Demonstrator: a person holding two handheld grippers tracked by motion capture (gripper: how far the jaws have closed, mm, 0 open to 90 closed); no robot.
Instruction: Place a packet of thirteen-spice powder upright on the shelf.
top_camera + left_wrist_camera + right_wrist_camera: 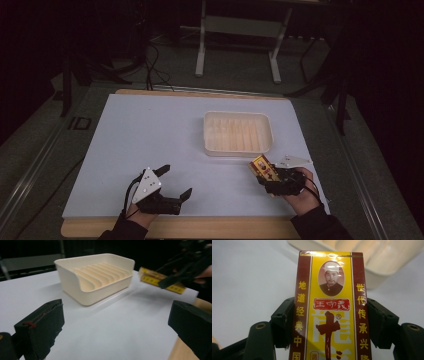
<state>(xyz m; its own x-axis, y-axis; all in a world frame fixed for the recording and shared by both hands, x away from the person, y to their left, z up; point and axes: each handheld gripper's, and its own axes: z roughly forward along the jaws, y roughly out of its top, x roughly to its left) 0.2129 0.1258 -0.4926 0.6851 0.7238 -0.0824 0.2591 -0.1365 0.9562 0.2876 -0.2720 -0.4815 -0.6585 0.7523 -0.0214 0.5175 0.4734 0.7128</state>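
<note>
Tray [238,132] mid-table [150,130], box [264,168] just near-right of it, L gripper [176,184] well left.

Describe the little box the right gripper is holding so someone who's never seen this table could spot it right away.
Start at the white table, find the cream ribbed tray, then look just toward its near right corner. There the right gripper clamps a slim box: yellow with dark red borders, Chinese lettering and an oval portrait, the sole colourful thing there.

Yellow-and-maroon box [329,310], cream ribbed tray [238,132], black claws.
</note>
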